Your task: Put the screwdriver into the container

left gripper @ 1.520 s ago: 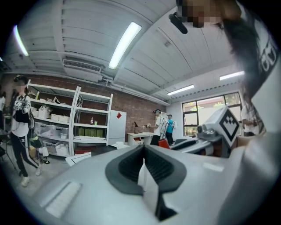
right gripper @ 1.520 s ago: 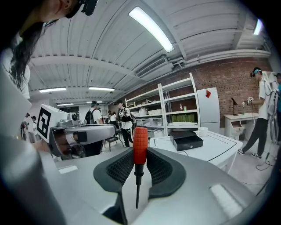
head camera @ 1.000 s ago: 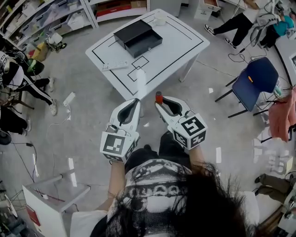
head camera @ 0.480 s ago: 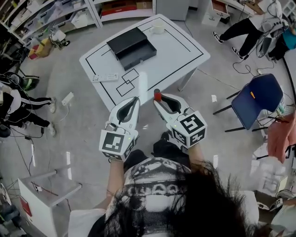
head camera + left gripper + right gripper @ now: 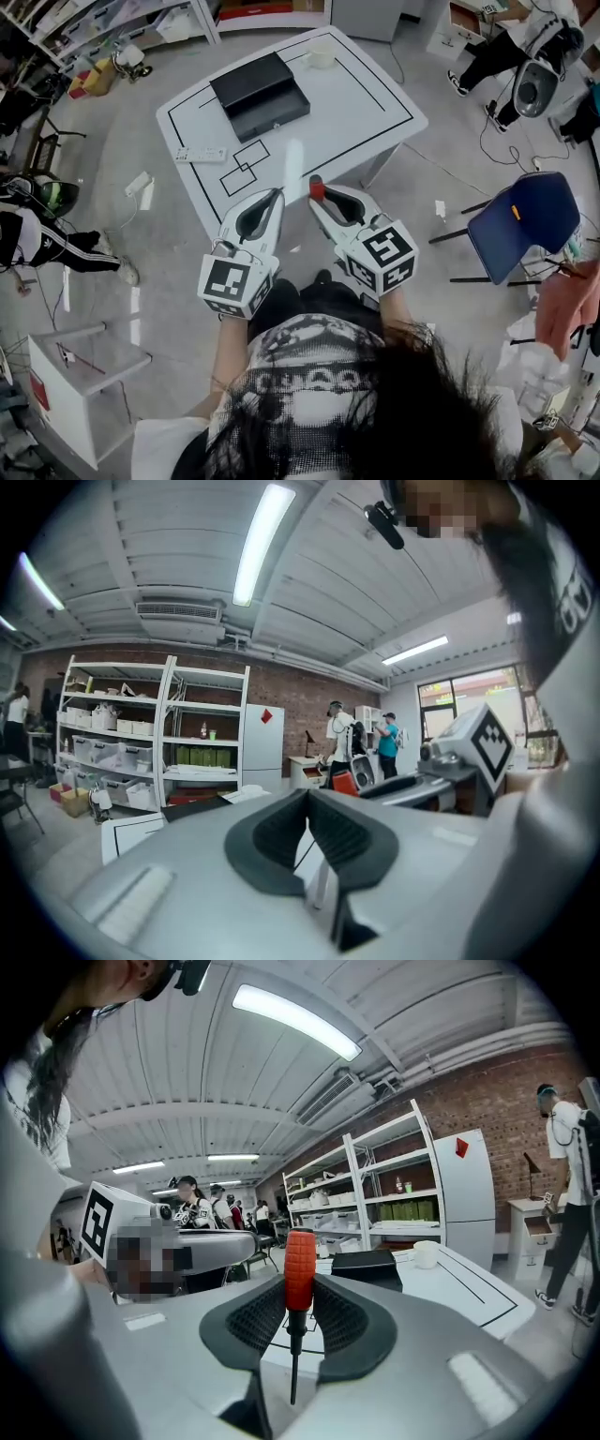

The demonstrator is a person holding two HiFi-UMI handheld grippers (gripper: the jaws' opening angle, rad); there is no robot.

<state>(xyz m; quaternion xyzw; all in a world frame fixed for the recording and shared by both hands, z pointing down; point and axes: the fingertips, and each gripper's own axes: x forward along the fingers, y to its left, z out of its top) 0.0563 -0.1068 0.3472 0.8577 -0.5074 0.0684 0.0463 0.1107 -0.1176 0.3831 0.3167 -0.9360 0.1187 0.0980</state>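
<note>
One-handed, clamps the screwdriver [image 5: 299, 1265] upright in the right gripper [image 5: 300, 1297], red handle pinched between the pads and standing above them, thin shaft hanging below. Carries nothing in the left gripper [image 5: 307, 796], pressed shut tip to tip, just to the left of the right one. Faces the white bench [image 5: 366, 103] ahead of both tips, with the black container [image 5: 261, 86] farther ahead on it, well apart from the screwdriver.

We have long dark hair [image 5: 422, 412] and wear a black-and-white patterned top [image 5: 300, 370] over dark trousers [image 5: 309, 302]. Our left gripper [image 5: 275, 195] and right gripper [image 5: 317, 194] are smooth pale grey shells with black ribbed pads [image 5: 253, 1321] lining the jaws. Each carries a white cube [image 5: 230, 284] printed with black square markers.
</note>
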